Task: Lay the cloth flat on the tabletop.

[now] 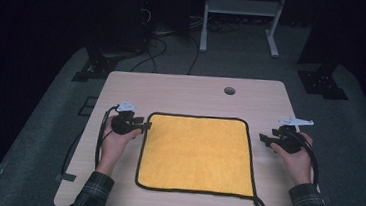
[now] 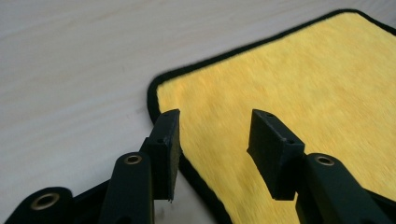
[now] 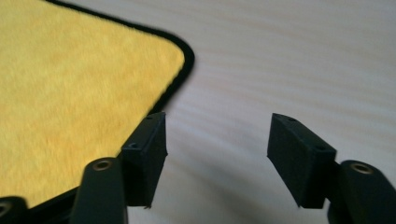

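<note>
You are working over a yellow cloth (image 1: 196,153) that is lying flat and fully spread on the bench (image 1: 192,91), near its middle and toward your side. No fold, crease or lifted corner is showing, so the handling of the cloth is judged to be at its very start: the approach is under way, and the gripping and whatever follows are still to be done.

You are holding the left gripper (image 1: 144,126) at the cloth's 9 o'clock edge, close to the far-left corner. In the left gripper view the left gripper (image 2: 215,140) is standing released, one jaw over the black hem and the other over the yellow pile, neither pad pressing on the fabric.

You are holding the right gripper (image 1: 264,138) at the cloth's 3 o'clock edge, near the far-right corner. In the right gripper view the right gripper (image 3: 219,154) is likewise released, one jaw just beside the hem and the other over bare wood, with nothing between them.

The cloth is nearly square, so no long axis is standing out; its sides are running parallel to the bench edges. A small black hanging loop (image 1: 259,204) is trailing from the corner at about 5 o'clock, pointing toward you and outward.
</note>
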Demonstrator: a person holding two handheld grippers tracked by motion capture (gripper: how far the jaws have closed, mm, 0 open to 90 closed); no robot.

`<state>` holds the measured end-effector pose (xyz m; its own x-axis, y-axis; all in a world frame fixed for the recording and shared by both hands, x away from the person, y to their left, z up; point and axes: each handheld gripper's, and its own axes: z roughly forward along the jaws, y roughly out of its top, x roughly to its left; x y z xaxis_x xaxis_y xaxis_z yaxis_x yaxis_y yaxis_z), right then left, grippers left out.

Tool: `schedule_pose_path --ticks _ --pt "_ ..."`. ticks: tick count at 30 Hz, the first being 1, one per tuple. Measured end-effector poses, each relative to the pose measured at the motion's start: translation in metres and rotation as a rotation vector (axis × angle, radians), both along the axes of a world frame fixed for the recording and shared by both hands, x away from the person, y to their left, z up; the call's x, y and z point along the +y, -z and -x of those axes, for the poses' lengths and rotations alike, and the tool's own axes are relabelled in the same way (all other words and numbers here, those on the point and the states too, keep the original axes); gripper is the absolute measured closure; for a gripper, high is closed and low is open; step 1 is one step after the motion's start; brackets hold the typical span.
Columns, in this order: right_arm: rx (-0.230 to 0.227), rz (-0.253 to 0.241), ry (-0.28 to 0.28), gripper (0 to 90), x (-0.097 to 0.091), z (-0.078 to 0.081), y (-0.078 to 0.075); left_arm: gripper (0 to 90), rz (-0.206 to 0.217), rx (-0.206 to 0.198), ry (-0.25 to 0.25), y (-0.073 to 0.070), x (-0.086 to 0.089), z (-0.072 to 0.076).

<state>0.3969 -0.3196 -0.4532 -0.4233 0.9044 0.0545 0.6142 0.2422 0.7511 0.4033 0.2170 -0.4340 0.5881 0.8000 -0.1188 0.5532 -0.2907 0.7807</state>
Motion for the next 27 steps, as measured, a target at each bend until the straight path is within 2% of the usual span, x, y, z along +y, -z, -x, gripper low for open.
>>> schedule_pose_path --ticks 1,2,4,6,7,9,11,15,20,23,25,27 --pt "0.015 0.001 0.009 35.2 -0.004 0.004 0.003 51.3 0.006 -0.002 0.001 0.001 0.001 0.003" --pt "0.028 0.015 0.024 34.2 -0.009 0.01 0.007 49.3 -0.006 0.001 -0.009 0.001 0.002 0.007" --pt "0.03 0.018 0.031 33.2 -0.011 0.013 0.009 49.1 -0.015 -0.015 -0.019 0.002 0.003 0.017" --pt "0.047 0.019 0.043 29.1 -0.016 0.018 0.013 49.1 -0.02 -0.012 -0.025 0.003 0.003 0.025" --pt "0.057 0.021 0.051 25.0 -0.018 0.021 0.014 48.9 -0.028 -0.01 -0.018 0.003 0.004 0.029" --pt "0.067 0.025 0.059 23.7 -0.02 0.025 0.017 49.8 -0.009 -0.01 -0.01 0.006 0.004 0.037" --pt "0.075 0.044 0.069 20.2 -0.022 0.028 0.018 48.2 -0.015 -0.013 0.01 0.008 0.004 0.043" --pt "0.093 0.043 0.066 15.8 -0.022 0.032 0.024 43.6 -0.028 -0.007 0.001 0.014 0.004 0.053" --pt "0.075 0.074 0.082 12.6 -0.018 0.037 0.027 42.5 -0.052 -0.006 -0.012 0.018 0.005 0.057" --pt "0.01 0.048 0.102 12.7 -0.019 0.045 0.033 42.5 -0.062 -0.008 -0.02 0.021 0.005 0.056" --pt "0.009 0.049 0.107 12.6 -0.019 0.047 0.033 42.5 -0.075 -0.017 -0.02 0.023 0.005 0.056" --pt "0.013 0.048 0.113 12.2 -0.019 0.049 0.033 43.0 -0.072 -0.011 -0.025 0.025 0.003 0.055"
